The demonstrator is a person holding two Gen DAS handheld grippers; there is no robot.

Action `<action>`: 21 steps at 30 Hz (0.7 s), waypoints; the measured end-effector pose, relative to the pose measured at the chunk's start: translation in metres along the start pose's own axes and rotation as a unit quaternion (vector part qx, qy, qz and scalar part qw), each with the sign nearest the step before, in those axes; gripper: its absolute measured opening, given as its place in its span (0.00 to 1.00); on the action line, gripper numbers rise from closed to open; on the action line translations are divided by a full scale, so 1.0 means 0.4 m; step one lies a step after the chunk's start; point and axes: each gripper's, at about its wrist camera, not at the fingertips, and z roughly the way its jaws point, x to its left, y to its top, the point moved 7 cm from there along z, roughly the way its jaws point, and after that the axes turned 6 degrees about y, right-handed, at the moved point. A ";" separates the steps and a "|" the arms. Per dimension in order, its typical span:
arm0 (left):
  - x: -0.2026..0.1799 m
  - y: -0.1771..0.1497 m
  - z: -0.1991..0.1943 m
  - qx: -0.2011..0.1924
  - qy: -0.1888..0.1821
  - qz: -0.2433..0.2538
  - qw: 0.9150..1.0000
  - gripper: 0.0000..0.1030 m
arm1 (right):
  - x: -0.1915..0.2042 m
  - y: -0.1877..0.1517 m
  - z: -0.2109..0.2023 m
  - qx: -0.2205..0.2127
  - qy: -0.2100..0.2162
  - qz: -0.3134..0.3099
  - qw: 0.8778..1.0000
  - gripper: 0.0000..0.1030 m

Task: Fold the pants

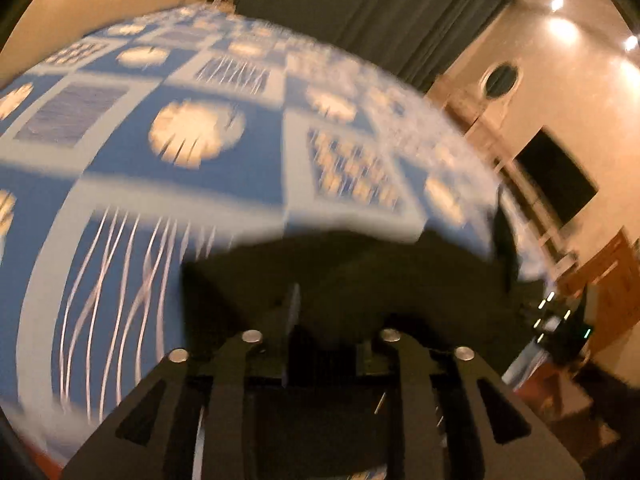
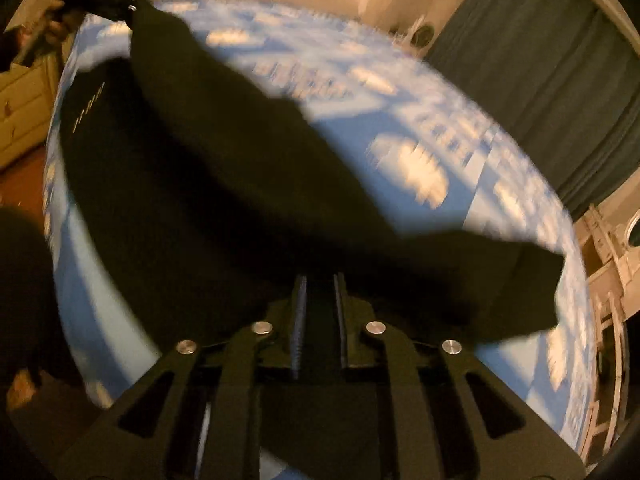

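One pair of dark pants, lifted and stretched above one bed with a blue-and-white patterned cover, both views smeared by blur. Two grippers in all. In the right wrist view, right gripper with its two ribbed fingers drawn close together, pinching an edge of the dark cloth that fills the narrow gap. From there the fabric running up and leftward across the picture to the left gripper at the top left corner, gripped by one hand (partly seen only), the cloth's far corner gathered at its tip. One loose end of the pants draped to the right, hanging over the bed cover.

In the left wrist view, left gripper buried in dark cloth; one pale finger showing, the other hidden, so nipped on the pants as far as can be told. Patterned cover filling the left half. One dark curtain behind the bed, one dark screen on the right wall, three bright lamp spots above it
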 end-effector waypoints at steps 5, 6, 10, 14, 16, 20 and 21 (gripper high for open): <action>0.070 -0.163 -0.025 0.036 0.046 -0.065 0.996 0.26 | -0.057 -0.048 -0.035 -0.026 0.090 0.204 0.974 0.60; 0.081 -0.178 -0.041 0.030 0.042 -0.098 0.994 0.26 | -0.087 -0.051 -0.047 -0.046 0.119 0.270 0.954 0.68; 0.068 -0.177 -0.060 0.009 0.022 -0.180 0.983 0.26 | -0.173 -0.076 -0.038 -0.106 0.219 0.481 0.843 0.71; 0.036 -0.146 -0.010 0.001 0.011 -0.229 0.973 0.26 | -0.205 -0.088 0.022 -0.136 0.264 0.596 0.746 0.72; 0.029 -0.133 0.023 0.004 0.025 -0.242 0.970 0.26 | -0.203 -0.071 0.037 -0.138 0.258 0.603 0.742 0.72; 0.035 -0.143 0.033 -0.005 0.048 -0.294 0.954 0.26 | -0.172 -0.030 0.047 -0.139 0.258 0.601 0.743 0.79; 0.037 -0.150 0.020 -0.012 0.049 -0.304 0.951 0.26 | -0.165 -0.021 0.051 -0.140 0.262 0.600 0.743 0.80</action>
